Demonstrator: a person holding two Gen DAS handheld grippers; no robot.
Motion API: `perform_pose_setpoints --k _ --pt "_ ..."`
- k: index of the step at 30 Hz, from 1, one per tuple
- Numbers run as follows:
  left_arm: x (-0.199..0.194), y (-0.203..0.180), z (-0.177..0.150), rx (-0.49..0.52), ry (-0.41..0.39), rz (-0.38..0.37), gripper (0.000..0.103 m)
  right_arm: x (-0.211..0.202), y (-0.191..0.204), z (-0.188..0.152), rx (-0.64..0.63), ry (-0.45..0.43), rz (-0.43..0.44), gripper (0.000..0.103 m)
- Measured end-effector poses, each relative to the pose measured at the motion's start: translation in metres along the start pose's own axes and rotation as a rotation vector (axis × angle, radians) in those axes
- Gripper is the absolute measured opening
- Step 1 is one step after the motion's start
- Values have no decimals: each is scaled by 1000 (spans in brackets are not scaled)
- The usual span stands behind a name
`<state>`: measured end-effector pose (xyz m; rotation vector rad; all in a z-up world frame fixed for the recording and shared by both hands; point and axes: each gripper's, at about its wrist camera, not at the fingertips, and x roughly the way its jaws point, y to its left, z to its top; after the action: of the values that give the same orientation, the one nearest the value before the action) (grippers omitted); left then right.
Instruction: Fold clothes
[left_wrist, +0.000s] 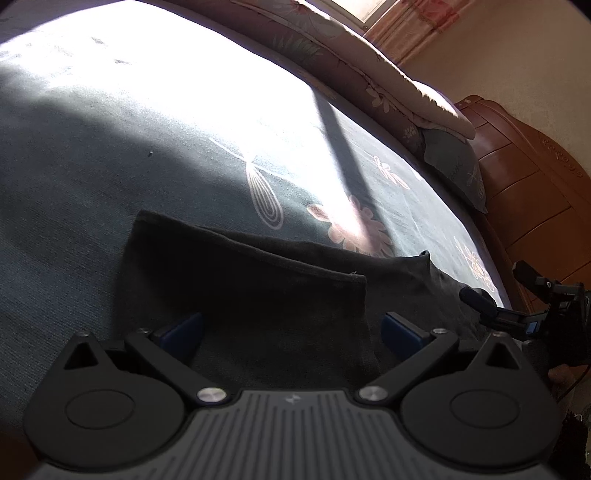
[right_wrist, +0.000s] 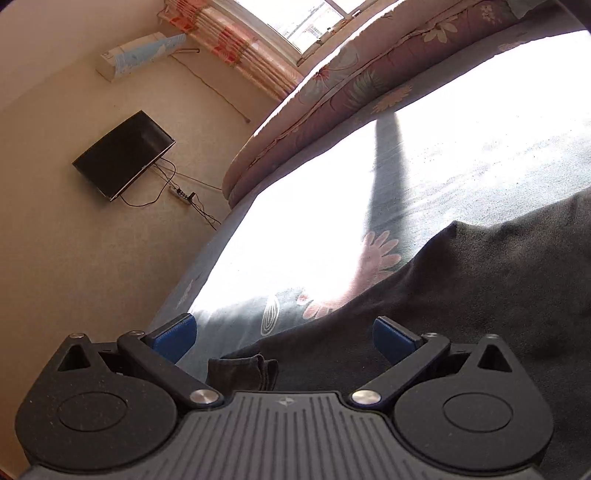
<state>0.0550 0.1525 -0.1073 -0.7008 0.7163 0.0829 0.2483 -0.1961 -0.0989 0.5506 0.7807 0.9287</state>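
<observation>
Garment: dark garment (left_wrist: 258, 295) on the bed (left_wrist: 110, 166), one flap already folded over.
Remaining: more folds, judging by its spread.
Left hand-held gripper (left_wrist: 291, 332): jaws apart, empty.
Right hand-held gripper (right_wrist: 284, 339): jaws apart, empty.

I count one dark garment (left_wrist: 258, 295) low in the frame, on one blue-green bedsheet (left_wrist: 110, 166). Two grippers are mine: my left gripper (left_wrist: 291, 332) and my right gripper (right_wrist: 284, 338), each with two blue pads spread apart. One folded floral quilt (right_wrist: 351, 85) lies upper right, one television (right_wrist: 123, 155) at left, one air conditioner (right_wrist: 142, 53) upper left, one curtain (right_wrist: 236, 48) at top.
</observation>
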Motion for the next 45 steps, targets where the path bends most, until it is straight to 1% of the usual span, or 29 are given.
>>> perform_pose_setpoints --k 2,5,7,10,13,15,18,21,23,25,27,30,35,37,39,42,45 --pt "-1 2 -1 -13 -9 -10 102 12 -9 16 -2 2 -18 103" --pt "-3 6 -2 -45 -15 -27 102 49 -23 31 -8 50 -77 103" --pt "-3 6 -1 -52 -11 -26 102 76 -37 33 -14 99 -171 103" --pt "-1 3 1 -33 2 -15 102 83 -45 35 -26 78 -147 103" --pt "2 1 4 -15 17 -4 102 68 -36 38 11 76 -152 103" --pt "3 -1 4 8 26 1 102 46 -24 33 -27 69 -153 103" --pt "4 -5 3 58 41 9 102 6 -8 15 -94 73 -219 103" --pt "5 -10 1 115 50 21 102 -38 1 -12 -198 61 -367 103" --pt "5 -12 -1 136 49 25 102 -55 -4 -31 -241 79 -503 103" --pt "5 -13 -2 146 49 32 102 -56 -16 -46 -260 133 -600 103" --pt "6 -16 -2 157 55 46 102 -56 -23 -57 -299 117 -622 103" --pt "8 -18 -2 167 61 65 102 -51 -22 -63 -313 94 -671 103" --pt "9 -19 -2 144 51 82 102 -35 -16 -62 -309 90 -776 103" --pt "9 -19 -3 134 42 88 102 -35 -17 -61 -301 82 -777 103" --pt "10 -21 -4 148 42 102 102 -36 -17 -62 -305 76 -773 103" --pt "12 -27 -4 192 61 132 102 -38 -18 -64 -315 66 -768 103" --pt "12 -39 -1 213 93 180 102 -47 -16 -59 -322 93 -725 103"
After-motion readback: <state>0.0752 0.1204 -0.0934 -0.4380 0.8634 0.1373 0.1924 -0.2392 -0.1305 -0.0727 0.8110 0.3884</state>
